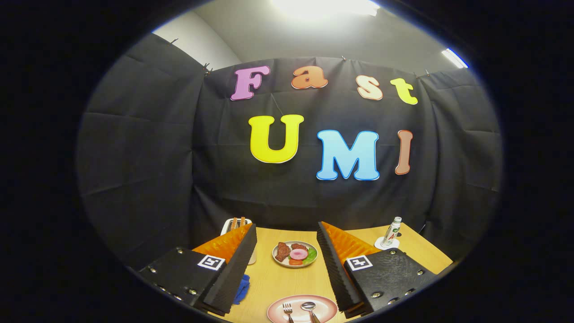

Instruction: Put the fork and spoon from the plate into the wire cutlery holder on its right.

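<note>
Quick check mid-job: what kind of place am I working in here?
Likely a staged recording booth, not a real kitchen: black cloth wall, a wooden table set with a pink plate holding fork and spoon, and a plate of toy-like food. The gripper hangs open above.

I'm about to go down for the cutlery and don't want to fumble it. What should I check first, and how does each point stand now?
1. Gripper open, nothing between the fingers: ok.
2. Fork and spoon lie apart on the pink plate: ok.
3. Pink plate sits between the fingers, low and close: ok.
4. Wire cutlery holder located: cannot tell; the right finger covers that side.
5. Food plate and bottle stand farther back, out of the way: ok.
</note>
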Motion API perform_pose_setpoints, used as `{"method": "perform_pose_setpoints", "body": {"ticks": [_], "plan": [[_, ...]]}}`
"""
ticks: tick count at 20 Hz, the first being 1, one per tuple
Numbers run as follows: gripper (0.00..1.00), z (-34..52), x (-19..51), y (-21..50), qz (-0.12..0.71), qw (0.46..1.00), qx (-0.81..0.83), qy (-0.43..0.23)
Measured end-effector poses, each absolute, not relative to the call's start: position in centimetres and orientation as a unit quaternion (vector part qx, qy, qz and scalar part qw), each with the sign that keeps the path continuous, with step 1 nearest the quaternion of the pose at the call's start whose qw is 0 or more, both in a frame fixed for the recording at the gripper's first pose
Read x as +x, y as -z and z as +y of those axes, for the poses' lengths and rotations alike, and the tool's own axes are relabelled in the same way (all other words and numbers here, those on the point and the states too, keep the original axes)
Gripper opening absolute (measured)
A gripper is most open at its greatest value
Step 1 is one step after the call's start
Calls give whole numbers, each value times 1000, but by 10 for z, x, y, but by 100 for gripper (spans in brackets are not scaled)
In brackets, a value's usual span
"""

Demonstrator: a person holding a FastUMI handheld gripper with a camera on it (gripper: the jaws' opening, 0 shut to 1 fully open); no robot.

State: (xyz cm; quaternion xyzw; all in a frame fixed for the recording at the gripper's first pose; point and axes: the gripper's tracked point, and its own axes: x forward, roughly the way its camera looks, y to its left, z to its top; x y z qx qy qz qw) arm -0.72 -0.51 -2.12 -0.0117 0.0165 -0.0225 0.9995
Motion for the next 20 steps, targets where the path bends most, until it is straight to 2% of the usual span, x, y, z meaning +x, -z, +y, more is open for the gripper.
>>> {"method": "perform_pose_setpoints", "body": {"ticks": [9, 20], "plan": [[83, 5, 1, 31, 26, 999, -9, 18], [83, -14, 2, 40, 34, 998, -16, 54]]}}
